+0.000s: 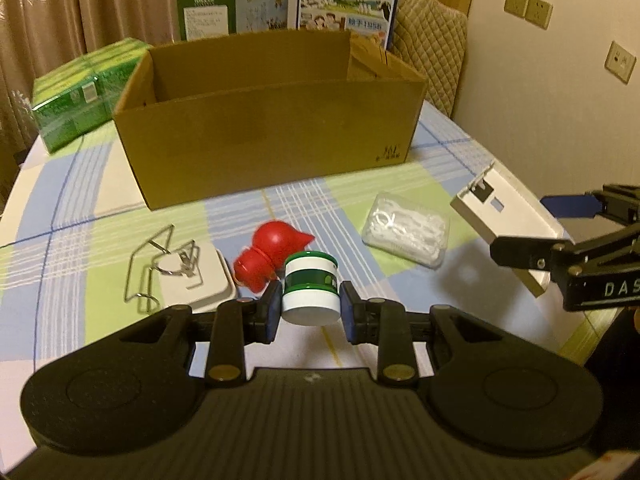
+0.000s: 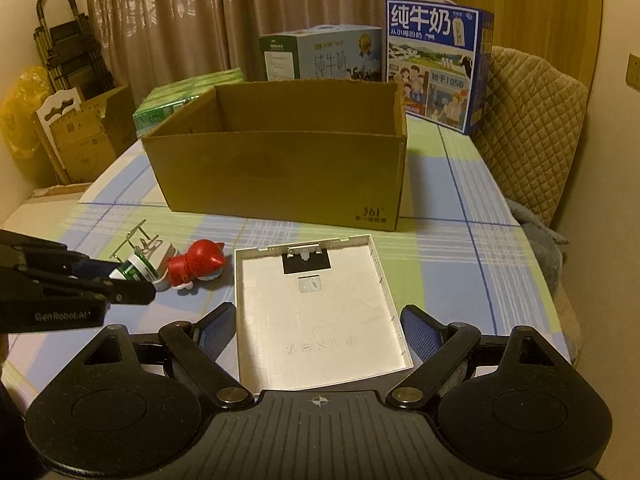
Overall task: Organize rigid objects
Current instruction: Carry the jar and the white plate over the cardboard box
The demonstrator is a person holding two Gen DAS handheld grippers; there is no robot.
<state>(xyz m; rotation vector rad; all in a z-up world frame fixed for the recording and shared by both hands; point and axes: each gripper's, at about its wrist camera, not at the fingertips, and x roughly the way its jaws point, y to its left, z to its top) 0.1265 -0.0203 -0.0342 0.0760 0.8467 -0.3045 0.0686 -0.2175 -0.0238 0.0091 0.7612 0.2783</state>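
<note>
The left claw (image 1: 310, 312) tilts down, clamped on a green-and-white jar (image 1: 311, 286). Beside it, the right claw (image 2: 318, 326) tilts down, gripping a white tray (image 2: 320, 312) by its 2 sides.

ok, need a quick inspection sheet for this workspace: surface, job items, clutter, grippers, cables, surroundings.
Surface: table under a blue, green and white plaid cloth.
Job's things: open brown cardboard box; green-and-white round jar; flat white plastic tray; red toy figure; clear plastic packet of white pieces; wire rack on a white pad.
Clutter: green wrapped carton pack; two printed milk cartons behind the box.
Grippers: left gripper shut on the jar; right gripper clamps the tray.
Cables: nothing seen.
Surroundings: beige curtains; quilted chair back; wall sockets.
</note>
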